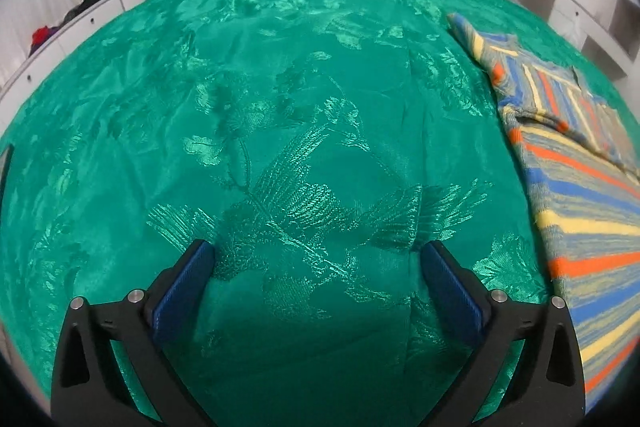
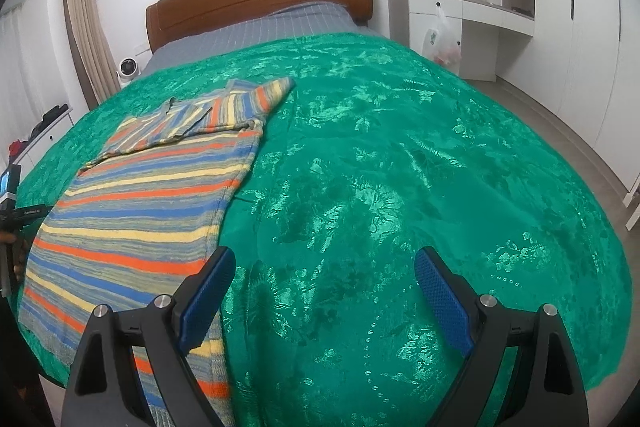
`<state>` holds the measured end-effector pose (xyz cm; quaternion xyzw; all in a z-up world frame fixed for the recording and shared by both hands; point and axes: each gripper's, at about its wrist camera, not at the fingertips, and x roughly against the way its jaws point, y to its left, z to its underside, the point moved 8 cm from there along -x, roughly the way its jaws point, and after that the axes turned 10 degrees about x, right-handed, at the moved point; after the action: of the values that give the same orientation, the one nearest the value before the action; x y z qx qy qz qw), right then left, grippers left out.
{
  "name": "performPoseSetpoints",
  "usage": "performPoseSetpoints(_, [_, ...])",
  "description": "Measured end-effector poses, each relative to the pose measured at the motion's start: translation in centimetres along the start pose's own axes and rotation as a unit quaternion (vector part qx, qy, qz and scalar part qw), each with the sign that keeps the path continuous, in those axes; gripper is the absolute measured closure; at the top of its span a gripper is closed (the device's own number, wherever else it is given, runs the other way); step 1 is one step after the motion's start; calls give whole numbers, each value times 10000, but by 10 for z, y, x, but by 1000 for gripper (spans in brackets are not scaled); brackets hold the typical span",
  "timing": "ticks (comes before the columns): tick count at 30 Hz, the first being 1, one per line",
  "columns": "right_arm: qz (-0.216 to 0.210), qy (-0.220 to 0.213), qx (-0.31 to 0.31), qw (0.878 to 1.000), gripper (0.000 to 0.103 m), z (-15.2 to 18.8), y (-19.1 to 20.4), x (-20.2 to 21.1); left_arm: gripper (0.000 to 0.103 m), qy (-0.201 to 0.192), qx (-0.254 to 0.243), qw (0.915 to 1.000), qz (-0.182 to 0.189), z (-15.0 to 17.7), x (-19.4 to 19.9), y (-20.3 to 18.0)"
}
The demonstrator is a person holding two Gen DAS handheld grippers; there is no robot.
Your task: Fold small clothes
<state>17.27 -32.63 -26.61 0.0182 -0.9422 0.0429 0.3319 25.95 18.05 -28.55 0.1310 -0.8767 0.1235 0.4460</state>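
Left wrist view shows your left gripper (image 1: 318,255) with jaws spread wide over bare green bedspread (image 1: 280,107), the striped sweater (image 1: 580,211) lying off beyond the right jaw. Your right gripper (image 2: 324,263) also stands wide and empty, the sweater's edge beneath its left jaw.

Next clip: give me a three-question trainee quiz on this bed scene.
1. True or false: the left tool grips the striped sweater.
2. What does the sweater lie on? A) floor B) green bedspread C) desk
3. Which part of the sweater is folded across its body?

Key: 1 false, both the left and the right tool are open and empty; 2 B; 3 a sleeve.
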Motion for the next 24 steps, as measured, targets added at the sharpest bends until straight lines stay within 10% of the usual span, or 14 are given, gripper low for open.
performPoseSetpoints(19, [31, 231, 116, 9997, 13, 6, 3, -9, 0, -270, -299, 9992, -40, 9, 15, 1])
performPoseSetpoints(24, [-4, 259, 9, 9997, 13, 7, 2, -13, 0, -574, -279, 9979, 49, -34, 10, -4])
